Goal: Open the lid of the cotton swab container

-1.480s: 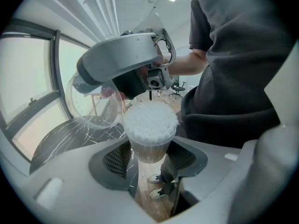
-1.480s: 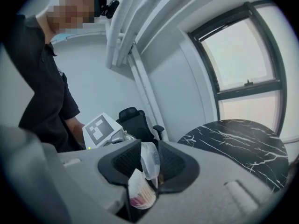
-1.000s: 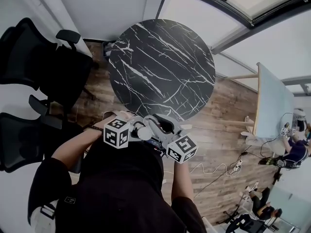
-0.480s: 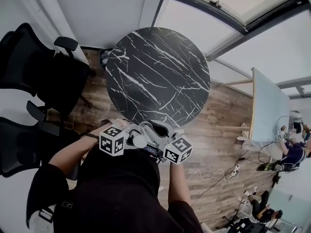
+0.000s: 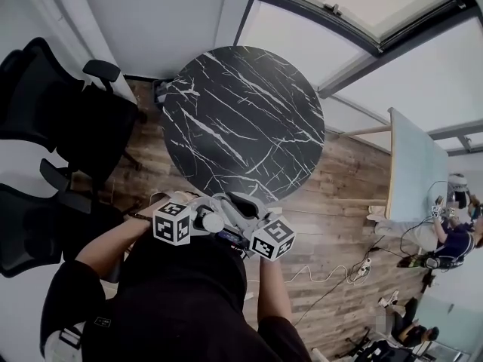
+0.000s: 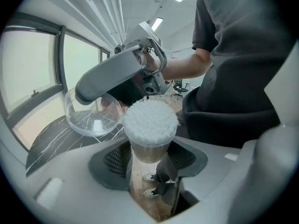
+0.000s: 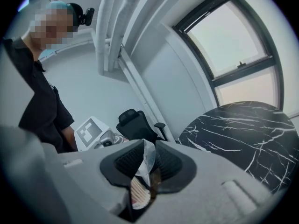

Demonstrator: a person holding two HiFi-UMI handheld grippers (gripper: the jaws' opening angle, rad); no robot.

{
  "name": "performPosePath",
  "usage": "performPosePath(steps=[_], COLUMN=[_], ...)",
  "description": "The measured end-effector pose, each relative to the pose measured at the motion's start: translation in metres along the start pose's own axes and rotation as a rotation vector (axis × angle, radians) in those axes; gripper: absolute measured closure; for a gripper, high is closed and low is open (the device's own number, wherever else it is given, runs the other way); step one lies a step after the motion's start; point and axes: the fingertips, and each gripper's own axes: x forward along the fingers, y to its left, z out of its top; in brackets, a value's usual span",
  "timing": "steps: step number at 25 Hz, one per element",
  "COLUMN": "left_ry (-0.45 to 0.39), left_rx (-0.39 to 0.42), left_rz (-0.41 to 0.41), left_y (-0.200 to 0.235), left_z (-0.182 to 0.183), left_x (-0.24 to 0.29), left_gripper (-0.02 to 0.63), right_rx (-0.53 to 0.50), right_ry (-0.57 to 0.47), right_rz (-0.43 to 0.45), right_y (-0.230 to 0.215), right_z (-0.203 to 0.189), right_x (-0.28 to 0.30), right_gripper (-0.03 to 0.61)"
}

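The lid (image 6: 91,116) is already off, pinched by its rim in the right gripper (image 7: 148,169) just beside the swab-filled container (image 6: 148,148), which the left gripper (image 6: 149,164) clamps in mid-air near the person's chest, so little seems left to do.

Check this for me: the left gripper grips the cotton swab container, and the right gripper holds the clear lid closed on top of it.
Wrong on the lid. The right gripper holds the clear lid off the cotton swab container, beside it, leaving the swabs bare; the left gripper view shows this. The rest stands.
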Motion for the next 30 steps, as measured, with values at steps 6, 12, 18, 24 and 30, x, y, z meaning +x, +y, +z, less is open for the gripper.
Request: performPosePath(steps=[6, 12, 18, 24, 30], left_ry=[0.004, 0.007, -0.055, -0.131, -0.192], left_rx=[-0.052, -0.124, -0.258, -0.37, -0.449], left_rz=[0.032, 0.096, 0.22, 0.35, 0.465], left_y=[0.009, 0.019, 0.042, 0.067, 0.09], left_z=[-0.006, -0.01, -0.007, -0.01, -0.008], left_x=[0.0, 0.007, 0.007, -0.003, -0.023], left_gripper=[0.359, 0.359, 0.357, 0.357, 0.357], right_rx=[-0.012, -0.006, 0.002, 0.04, 0.079], right_ry=[-0.037, -0.101, -0.126, -0.151, -0.2], right_rz=[-0.034, -0.109, -0.24, -0.388, -0.511], right_y=[-0.001, -0.009, -0.024, -0.044, -0.056], right_z=[0.008, 0.011, 0.006, -0.005, -0.006], right_x=[-0.009, -0.022, -0.033, -0.042, -0.054], right_gripper=[0.495, 0.494, 0.495, 0.531, 0.58])
